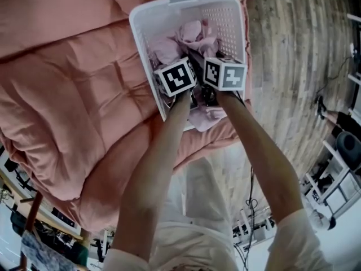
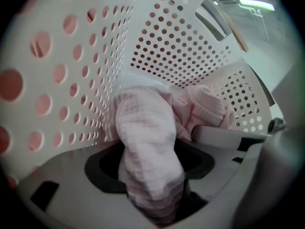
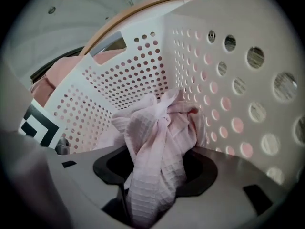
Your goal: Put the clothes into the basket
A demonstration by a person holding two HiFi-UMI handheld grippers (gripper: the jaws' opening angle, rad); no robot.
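The white perforated basket (image 1: 232, 21) sat on a salmon-pink duvet (image 1: 67, 95) at the edge of a bed, with wood-plank floor (image 1: 293, 66) to its right in the head view. The person's forearms (image 1: 163, 162) reached down into it side by side, the two grippers close together just inside the near rim.

The left gripper (image 2: 153, 197) was deep in the basket, close to the wall on its left. A pale pink waffle-weave garment (image 2: 143, 142) ran out from between its jaws in a thick bunched roll. The jaws were clamped on that roll, which narrowed where they met it. Beyond it a ribbed pink piece (image 2: 209, 106) lay against the basket's far corner.

The right gripper (image 3: 152, 194) was likewise closed on pale pink waffle cloth (image 3: 159, 147), whose folds drew together into the jaws and fanned out towards the basket's right wall. This was possibly the same garment the other gripper held, but no view made that clear.

From the head view, crumpled pink clothes (image 1: 194, 35) filled the far half of the basket, and a pale fold of fabric (image 1: 206, 117) showed at the near rim between the forearms
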